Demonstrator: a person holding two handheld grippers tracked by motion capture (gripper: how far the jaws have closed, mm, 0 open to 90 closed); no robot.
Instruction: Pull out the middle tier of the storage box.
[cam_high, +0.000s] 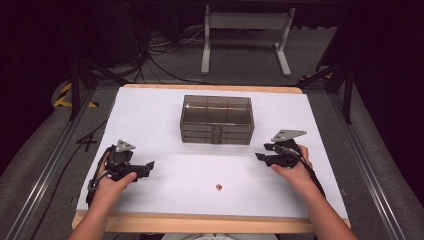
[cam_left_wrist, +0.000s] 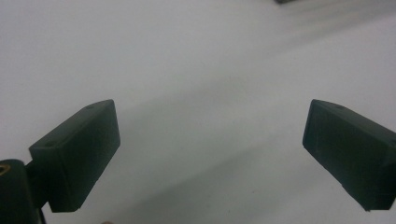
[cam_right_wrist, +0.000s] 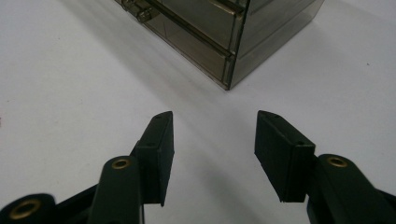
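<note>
A smoky clear drawer box (cam_high: 217, 119) stands in the middle of the white table sheet (cam_high: 165, 112); its corner (cam_right_wrist: 219, 42) rises ahead of my right gripper. A small reddish object (cam_high: 218, 187) lies near the front edge, between the two hands. My left gripper (cam_high: 148, 166) rests at the front left, pointing right; in its own view the gripper (cam_left_wrist: 210, 154) stands wide open over bare sheet. My right gripper (cam_high: 258, 156) sits at the right front, pointing left toward the box. In the right gripper view that gripper (cam_right_wrist: 214, 149) is open with nothing between the jaws.
The table's wooden edge (cam_high: 200, 223) runs along the front. Beyond the table stand a white frame's legs (cam_high: 206, 50) and loose cables (cam_high: 155, 55) on the grey floor. Black stand legs flank both sides of the table.
</note>
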